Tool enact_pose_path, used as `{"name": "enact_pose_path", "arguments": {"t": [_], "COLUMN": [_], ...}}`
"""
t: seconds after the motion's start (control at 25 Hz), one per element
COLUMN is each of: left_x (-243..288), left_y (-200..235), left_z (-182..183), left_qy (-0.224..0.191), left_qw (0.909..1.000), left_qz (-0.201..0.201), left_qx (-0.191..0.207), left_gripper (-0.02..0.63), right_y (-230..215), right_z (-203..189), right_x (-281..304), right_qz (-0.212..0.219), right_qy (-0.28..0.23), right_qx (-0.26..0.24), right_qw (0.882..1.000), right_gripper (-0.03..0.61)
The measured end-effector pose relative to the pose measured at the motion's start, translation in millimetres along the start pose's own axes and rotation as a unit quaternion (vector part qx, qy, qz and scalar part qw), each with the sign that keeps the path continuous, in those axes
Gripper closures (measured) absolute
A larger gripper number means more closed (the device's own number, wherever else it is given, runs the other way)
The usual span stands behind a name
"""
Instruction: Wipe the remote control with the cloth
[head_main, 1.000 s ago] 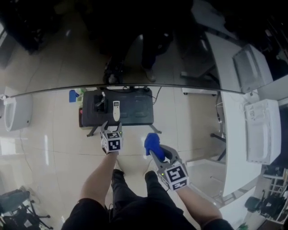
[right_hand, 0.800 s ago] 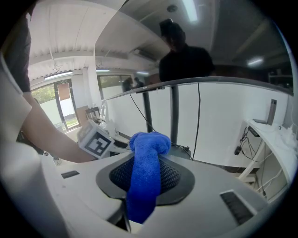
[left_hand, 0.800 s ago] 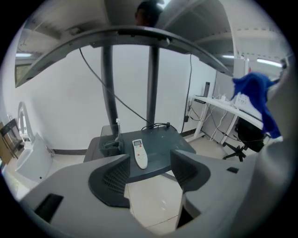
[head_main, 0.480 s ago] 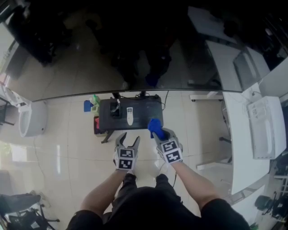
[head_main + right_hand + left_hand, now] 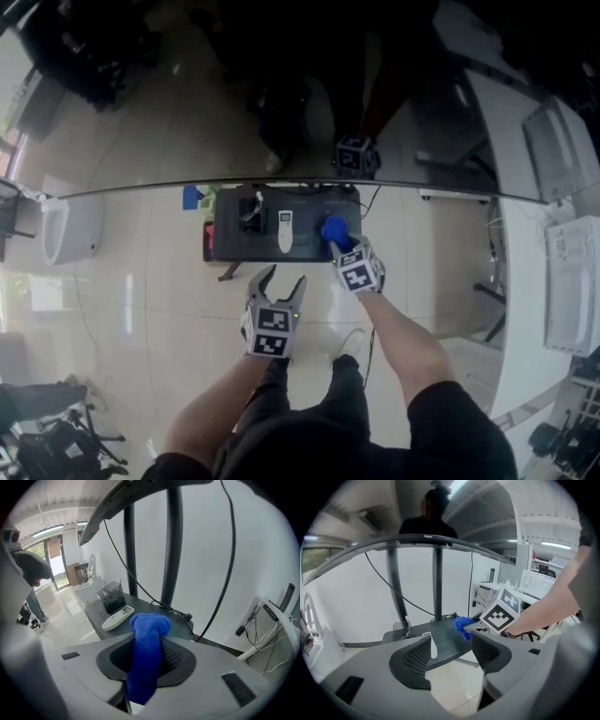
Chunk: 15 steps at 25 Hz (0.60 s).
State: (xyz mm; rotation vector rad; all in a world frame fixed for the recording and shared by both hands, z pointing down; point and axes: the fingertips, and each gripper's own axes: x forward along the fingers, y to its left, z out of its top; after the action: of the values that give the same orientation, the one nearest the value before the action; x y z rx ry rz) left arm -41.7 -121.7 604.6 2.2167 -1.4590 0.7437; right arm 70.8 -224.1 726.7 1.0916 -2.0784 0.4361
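A white remote control (image 5: 285,231) lies lengthwise on the small dark table (image 5: 309,236); it also shows in the left gripper view as the remote (image 5: 432,646) and in the right gripper view as the remote (image 5: 117,617). My right gripper (image 5: 338,246) is shut on a blue cloth (image 5: 334,232), held over the table's right part, to the right of the remote. The cloth (image 5: 146,654) fills the space between the jaws. My left gripper (image 5: 277,278) hangs open and empty below the table's near edge, apart from the remote. From the left gripper (image 5: 449,654) I see the cloth (image 5: 463,625).
A black holder (image 5: 249,213) with a cable stands at the table's left, next to the remote. Blue and green items (image 5: 195,198) sit on the floor left of the table. A white desk (image 5: 525,281) runs down the right. A curved dark bar (image 5: 141,188) crosses the view.
My right gripper has carried the blue cloth up from beside my legs to over the table's right part. The left gripper has drawn back from the table edge and opened wider.
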Motion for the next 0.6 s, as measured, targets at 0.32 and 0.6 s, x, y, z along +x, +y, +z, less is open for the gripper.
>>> {"name": "enact_pose_path", "arguments": {"t": [0.32,0.6], "left_x": [55.0,83.8], "left_y": [14.3,18.9], "left_z": [-8.6,-4.6], "left_qy": [0.02,0.021], "left_qw": [0.9997,0.9994], "left_qz": [-0.006,-0.006], "left_qx": [0.011,0.027], "left_gripper": [0.341,0.449], "right_y": [-1.8,-1.2], "right_z": [-15.4,-1.8], "right_x": [53.9,43.9], "right_qz": [0.012,0.017], "right_qy": [0.029,0.008], "right_qx": [0.007,0.007], "right_qw": [0.999,1.0], "right_gripper": [0.461,0.39]}}
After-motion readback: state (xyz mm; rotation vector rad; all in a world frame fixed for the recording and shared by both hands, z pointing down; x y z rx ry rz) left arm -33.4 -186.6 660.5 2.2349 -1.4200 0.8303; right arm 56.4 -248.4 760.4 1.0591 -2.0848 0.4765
